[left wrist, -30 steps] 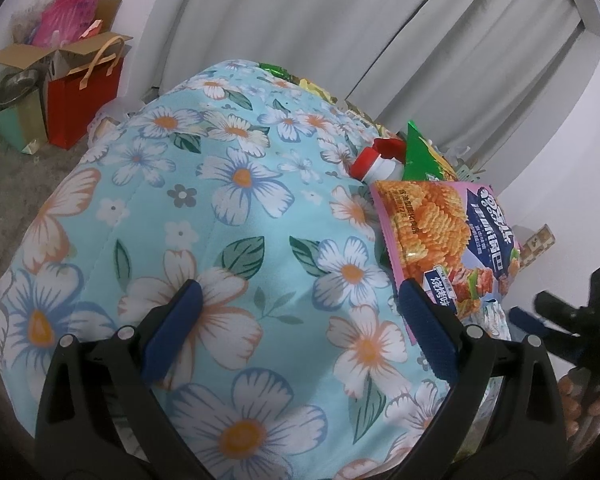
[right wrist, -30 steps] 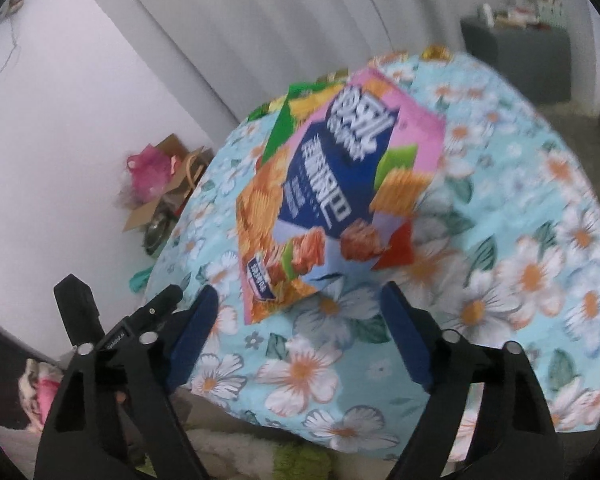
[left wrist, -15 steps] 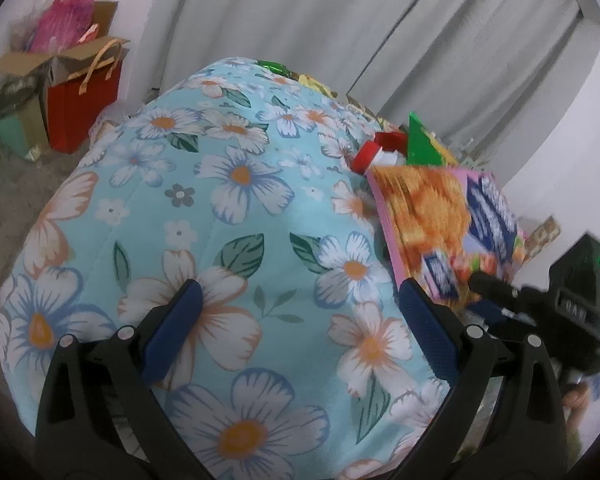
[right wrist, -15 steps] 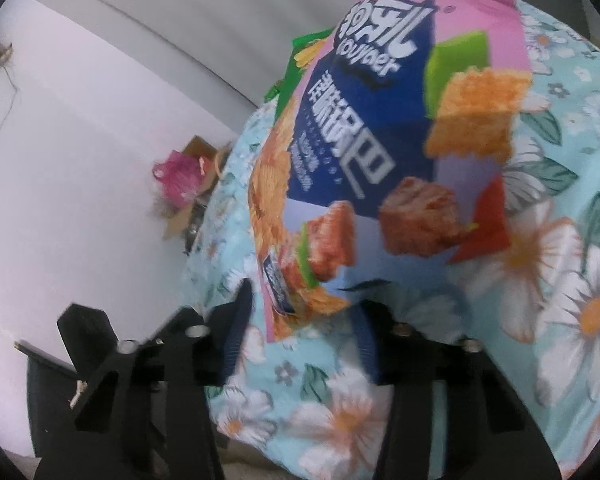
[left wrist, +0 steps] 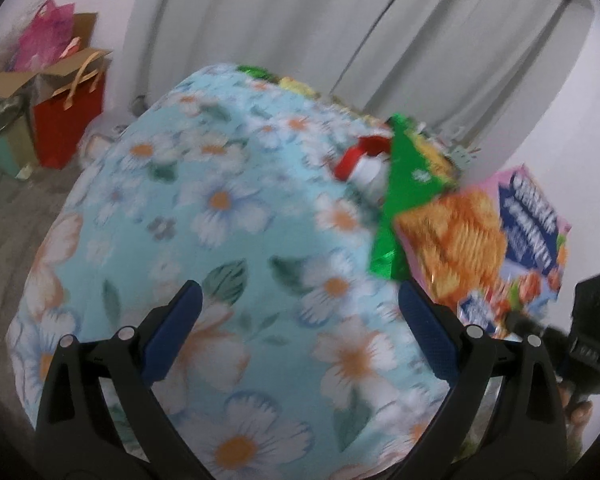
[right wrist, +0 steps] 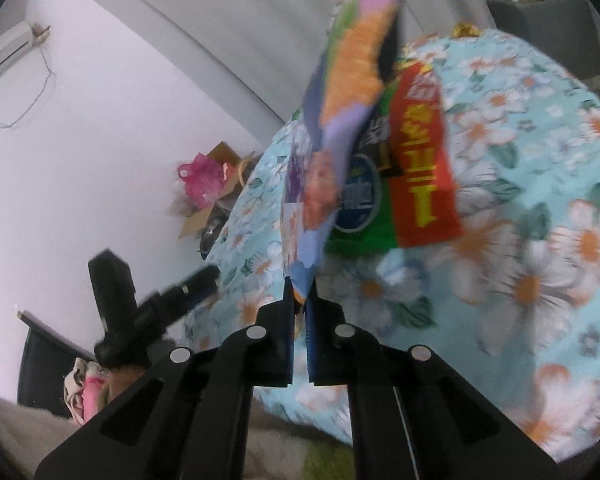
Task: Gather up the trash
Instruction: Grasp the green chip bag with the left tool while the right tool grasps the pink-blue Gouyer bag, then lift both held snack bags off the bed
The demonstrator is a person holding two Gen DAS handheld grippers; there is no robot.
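Right tongs just closing, now gripping bottom edge of pink-and-blue foil snack bag, lifting above right edge of floral-quilted bed. Left tongs spread wide, hovering over bed, gripping nothing.

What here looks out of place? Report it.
Snack wrappers litter the floral bedspread: a pink chip bag pinched upright by the right hand-held gripper, a green bag, and a red-capped bottle lying sideways.
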